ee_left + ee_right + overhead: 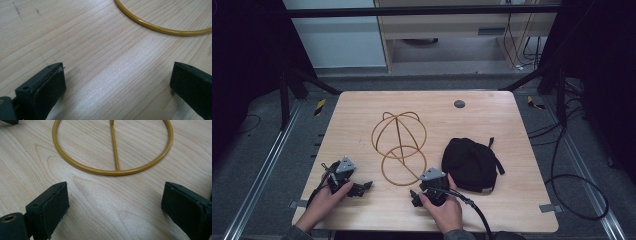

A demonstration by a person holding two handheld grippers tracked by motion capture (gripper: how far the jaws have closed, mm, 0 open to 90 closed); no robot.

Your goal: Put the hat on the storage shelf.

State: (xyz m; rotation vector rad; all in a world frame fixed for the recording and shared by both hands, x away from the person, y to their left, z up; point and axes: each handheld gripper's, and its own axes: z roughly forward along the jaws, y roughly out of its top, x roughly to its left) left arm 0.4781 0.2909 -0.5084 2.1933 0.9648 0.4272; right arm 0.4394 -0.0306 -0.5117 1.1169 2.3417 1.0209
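Both claws agape; stand [399,148] upright.

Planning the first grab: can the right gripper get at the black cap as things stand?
Probably yes. The right gripper is open, and the black cap lies just beside it on bare table, nothing between them.

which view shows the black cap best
The high view: the black cap lies whole on the table, right of the wire stand and beside the right gripper. The gripper views look at wood and the stand's ring instead.
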